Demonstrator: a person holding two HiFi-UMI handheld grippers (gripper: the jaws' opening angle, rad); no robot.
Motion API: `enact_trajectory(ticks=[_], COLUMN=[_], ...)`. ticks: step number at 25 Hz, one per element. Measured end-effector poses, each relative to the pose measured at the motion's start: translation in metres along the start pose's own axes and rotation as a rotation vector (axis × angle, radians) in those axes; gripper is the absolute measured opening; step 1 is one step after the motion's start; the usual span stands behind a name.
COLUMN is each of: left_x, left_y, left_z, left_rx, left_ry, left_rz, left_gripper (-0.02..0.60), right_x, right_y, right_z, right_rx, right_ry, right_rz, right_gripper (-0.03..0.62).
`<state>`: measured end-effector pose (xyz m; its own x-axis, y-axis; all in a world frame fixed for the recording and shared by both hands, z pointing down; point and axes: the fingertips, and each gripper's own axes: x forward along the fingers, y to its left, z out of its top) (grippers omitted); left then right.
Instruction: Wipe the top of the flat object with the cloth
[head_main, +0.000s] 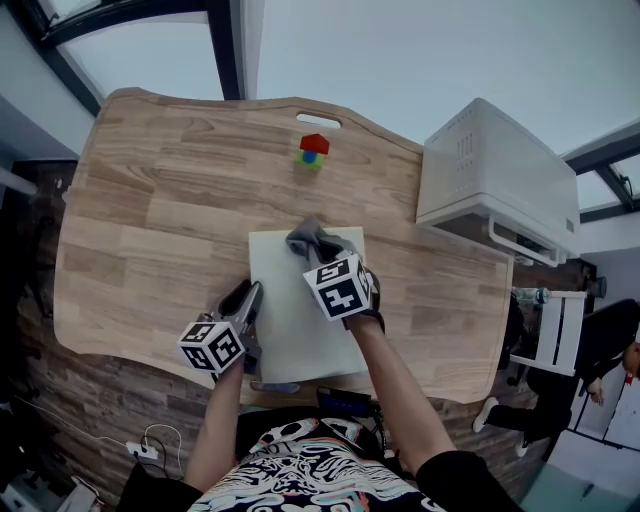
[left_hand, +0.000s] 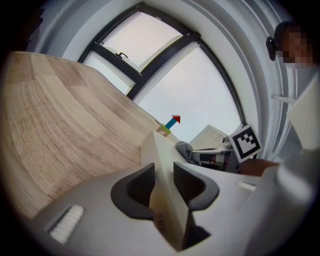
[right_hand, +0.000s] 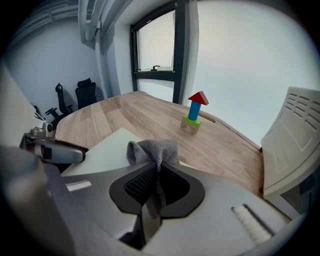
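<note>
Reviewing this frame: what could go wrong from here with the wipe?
1. The left gripper clamps only one edge of the flat board; a hard stroke might pivot or slide it.
2. The right gripper pinches a small fold of the cloth, so it may pull free, or the jaws could scrape the board.

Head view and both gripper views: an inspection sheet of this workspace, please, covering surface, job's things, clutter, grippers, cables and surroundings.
Surface: wooden table, with bare wood around the work.
Job's things: pale flat board lying on the table; grey cloth bunched on its far part.
Clutter: toy block tower near the far edge; white vented box at the table's right.
Grippers: left gripper shut on the board's left edge; right gripper shut on the cloth.
Cables: white cable and plug on the floor, lower left.
Surroundings: windows; office chairs; a person at the right edge.
</note>
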<state>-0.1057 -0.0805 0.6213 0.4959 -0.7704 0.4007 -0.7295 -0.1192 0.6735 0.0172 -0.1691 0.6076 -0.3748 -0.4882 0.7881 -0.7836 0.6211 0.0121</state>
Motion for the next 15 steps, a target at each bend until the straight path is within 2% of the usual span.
enact_trajectory(ticks=[15], left_x=[0.0], left_y=[0.001], left_z=[0.0], left_rx=[-0.016], left_ry=[-0.006], left_rz=[-0.011], left_gripper=[0.176], right_x=[0.005], right_y=[0.013], right_z=[0.006], right_rx=[-0.007], right_ry=[0.017], right_rz=[0.024], right_gripper=[0.02])
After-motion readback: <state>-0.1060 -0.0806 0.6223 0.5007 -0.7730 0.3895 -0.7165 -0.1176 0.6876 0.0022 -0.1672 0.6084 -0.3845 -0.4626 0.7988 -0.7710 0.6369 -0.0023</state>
